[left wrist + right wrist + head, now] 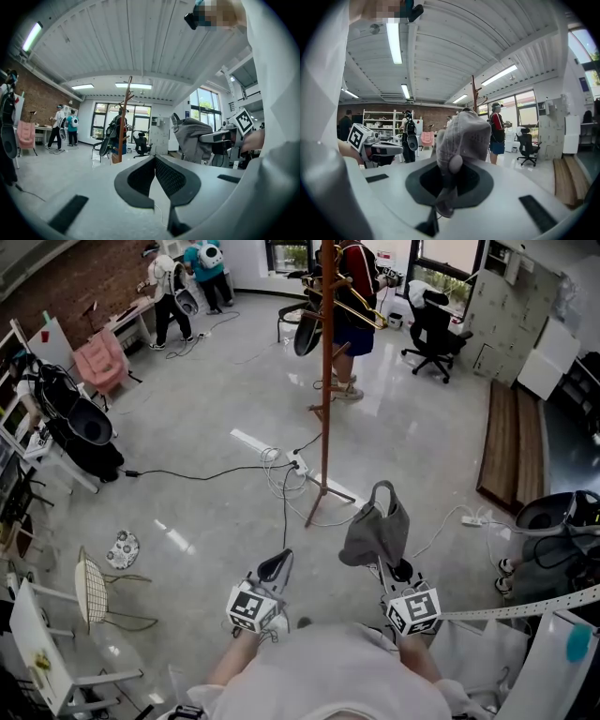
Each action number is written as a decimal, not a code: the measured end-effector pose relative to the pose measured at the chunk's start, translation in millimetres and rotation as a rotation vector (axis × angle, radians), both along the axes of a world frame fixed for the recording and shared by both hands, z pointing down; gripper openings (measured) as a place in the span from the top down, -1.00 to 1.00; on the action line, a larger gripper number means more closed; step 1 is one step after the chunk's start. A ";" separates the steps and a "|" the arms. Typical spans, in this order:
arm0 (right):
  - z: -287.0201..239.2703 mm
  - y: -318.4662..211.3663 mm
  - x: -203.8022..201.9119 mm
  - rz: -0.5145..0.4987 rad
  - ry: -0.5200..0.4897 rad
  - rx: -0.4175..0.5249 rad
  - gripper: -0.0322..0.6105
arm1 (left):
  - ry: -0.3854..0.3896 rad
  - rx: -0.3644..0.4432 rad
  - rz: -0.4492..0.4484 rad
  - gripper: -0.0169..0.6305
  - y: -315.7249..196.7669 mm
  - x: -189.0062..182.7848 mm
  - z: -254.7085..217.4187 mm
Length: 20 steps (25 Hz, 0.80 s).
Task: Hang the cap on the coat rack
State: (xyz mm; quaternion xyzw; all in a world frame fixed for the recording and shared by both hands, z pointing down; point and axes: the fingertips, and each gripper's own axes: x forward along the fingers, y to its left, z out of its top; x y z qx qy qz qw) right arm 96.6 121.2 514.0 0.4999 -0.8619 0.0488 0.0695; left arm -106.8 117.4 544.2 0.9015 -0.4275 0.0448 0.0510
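Note:
A grey cap (373,529) hangs from my right gripper (384,557), whose jaws are shut on its fabric. In the right gripper view the cap (464,138) bulges up over the closed jaws (449,174) and hides the lower part of the rack. The brown wooden coat rack (327,362) stands on the floor ahead, its splayed feet a short way beyond the cap. The rack's top (474,93) shows above the cap. My left gripper (275,568) is level with the right one, shut and empty (154,160). From the left gripper view the rack (123,126) stands far off and the cap (193,139) is at the right.
White and black cables with a power strip (298,464) lie around the rack's feet. A person (354,306) stands just behind the rack, near a black office chair (433,326). A wire chair (92,592) is at the left, wooden planks (511,442) at the right.

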 end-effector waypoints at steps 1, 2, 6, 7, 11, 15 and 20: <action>-0.5 -1.3 -5.3 0.004 0.003 0.001 0.84 | 0.001 0.002 0.001 0.92 -1.1 -5.7 -1.3; -0.6 -2.4 -9.6 0.008 0.005 0.001 0.84 | 0.003 0.004 0.002 0.92 -2.0 -10.7 -1.7; -0.7 -4.9 -23.7 0.024 0.010 0.004 0.84 | 0.017 0.003 0.025 0.92 -4.4 -25.5 2.6; -1.5 -5.3 -26.9 0.026 0.011 0.006 0.84 | 0.019 0.003 0.031 0.92 -5.5 -28.3 2.7; -0.9 -11.3 -31.9 0.030 0.020 0.008 0.84 | 0.021 -0.002 0.036 0.92 -14.2 -36.3 5.8; 4.9 -31.5 -26.1 0.031 0.015 0.001 0.84 | 0.015 0.007 0.031 0.92 -32.7 -34.0 3.9; 9.4 -76.9 -18.6 0.005 0.007 0.007 0.84 | 0.005 -0.005 -0.009 0.92 -71.8 -30.0 7.2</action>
